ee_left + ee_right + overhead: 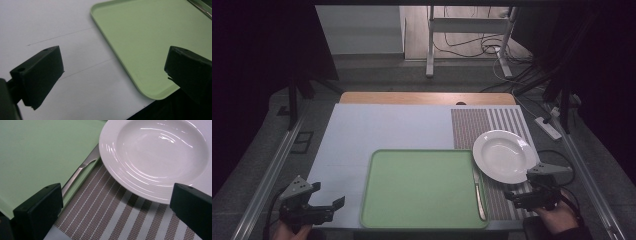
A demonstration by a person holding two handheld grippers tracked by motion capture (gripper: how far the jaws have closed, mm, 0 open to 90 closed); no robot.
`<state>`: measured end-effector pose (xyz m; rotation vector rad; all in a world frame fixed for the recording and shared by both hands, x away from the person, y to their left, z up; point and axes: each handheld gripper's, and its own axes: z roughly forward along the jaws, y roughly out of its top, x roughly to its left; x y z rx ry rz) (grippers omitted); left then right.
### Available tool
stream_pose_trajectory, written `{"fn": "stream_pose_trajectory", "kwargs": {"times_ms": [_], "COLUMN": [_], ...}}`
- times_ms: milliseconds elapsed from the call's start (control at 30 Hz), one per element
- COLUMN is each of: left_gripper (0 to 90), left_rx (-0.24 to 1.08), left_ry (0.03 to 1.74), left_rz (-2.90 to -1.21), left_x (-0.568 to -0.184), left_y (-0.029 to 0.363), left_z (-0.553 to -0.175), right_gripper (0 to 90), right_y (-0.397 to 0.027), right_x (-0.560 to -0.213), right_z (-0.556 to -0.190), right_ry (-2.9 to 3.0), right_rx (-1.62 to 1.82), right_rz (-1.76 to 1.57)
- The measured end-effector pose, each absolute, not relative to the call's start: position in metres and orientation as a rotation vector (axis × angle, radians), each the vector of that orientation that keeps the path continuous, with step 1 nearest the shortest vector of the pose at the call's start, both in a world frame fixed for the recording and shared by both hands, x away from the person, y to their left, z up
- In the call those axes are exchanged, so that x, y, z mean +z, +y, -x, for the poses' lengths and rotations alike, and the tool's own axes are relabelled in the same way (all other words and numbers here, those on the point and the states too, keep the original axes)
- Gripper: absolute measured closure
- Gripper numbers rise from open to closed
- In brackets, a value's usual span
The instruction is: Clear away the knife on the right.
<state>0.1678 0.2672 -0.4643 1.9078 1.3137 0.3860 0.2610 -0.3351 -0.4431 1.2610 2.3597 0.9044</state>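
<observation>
My left gripper (328, 202) hangs just left of the green tray (422, 187), jaws wide apart and empty. My right gripper (528, 189) sits off the tray's right side over the striped mat (502, 122) — jaws likewise spread. The white plate (505, 155) rests on that mat (its rim at the tray's far-right corner), a knife (479, 192) lying along the tray's right edge.

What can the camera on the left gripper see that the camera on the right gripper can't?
Left gripper view alone: the bare white table top with thin lines, and the tray's rounded near corner. Right gripper view alone: the white plate, empty, lying on the striped placemat, with its rim over the knife at the tray's edge. Both: the green tray, and a pair of black jaws spread wide.
</observation>
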Motion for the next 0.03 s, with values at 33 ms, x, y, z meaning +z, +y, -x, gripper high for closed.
{"fn": "stream_pose_trajectory", "kwargs": {"times_ms": [33], "left_gripper": [1.9], "left_rx": [0.386], "left_ry": [1.313], "left_rz": [-1.908], "left_x": [-0.4642], "left_y": [0.2668], "left_z": [-0.1681], "right_gripper": [0.0], "right_y": [-0.3353], "right_x": [-0.4433], "right_z": [-0.2612], "right_ry": [2.361], "right_rx": [0.908], "right_rz": [-1.261]}}
